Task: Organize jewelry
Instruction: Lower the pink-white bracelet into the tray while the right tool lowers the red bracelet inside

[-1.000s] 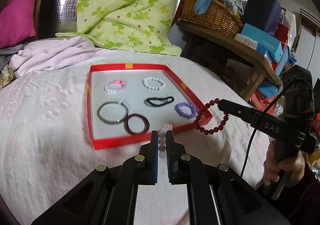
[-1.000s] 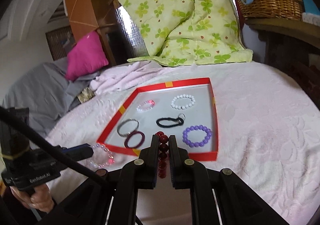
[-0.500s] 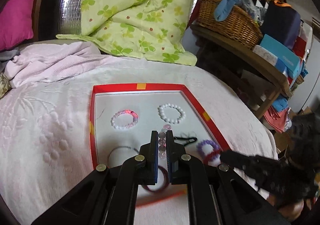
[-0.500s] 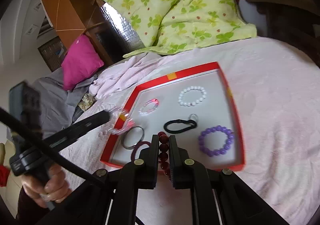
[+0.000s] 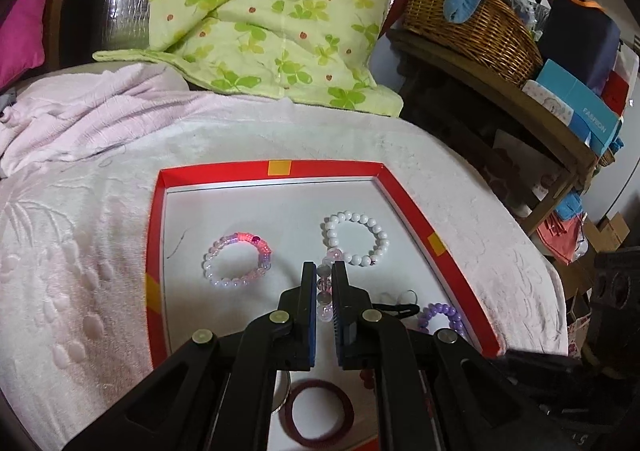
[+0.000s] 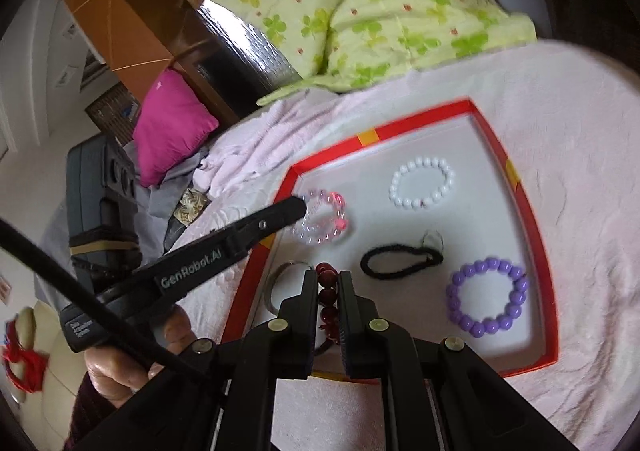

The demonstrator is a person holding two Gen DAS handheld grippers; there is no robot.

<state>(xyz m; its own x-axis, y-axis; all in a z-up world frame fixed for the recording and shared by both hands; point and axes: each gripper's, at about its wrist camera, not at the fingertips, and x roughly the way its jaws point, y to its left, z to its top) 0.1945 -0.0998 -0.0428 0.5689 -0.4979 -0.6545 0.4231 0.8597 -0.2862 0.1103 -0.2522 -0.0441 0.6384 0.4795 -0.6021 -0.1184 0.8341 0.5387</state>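
Left gripper [image 5: 323, 278] is clamped on a clear bracelet [image 5: 325, 283], held over the red tray [image 5: 412, 207]. Right gripper [image 6: 328, 283] is clamped on a dark red bracelet [image 6: 327, 299] at the tray's near edge. White bracelet [image 6: 422, 182], purple bracelet [image 6: 487, 302] and black hair tie [image 6: 400, 261] lie in the tray.

A red tray [image 5: 404, 199] with yellow patches and a white floor sits mid-frame on a pale pink blanket [image 5: 72, 259]. Inside lie a white bead bracelet [image 5: 356, 238], a pink-and-clear one [image 5: 237, 261], a purple one [image 6: 487, 297] and a black hair tie [image 6: 400, 262]. At upper centre, a light green quilt [image 5: 272, 11] bears green clover prints.
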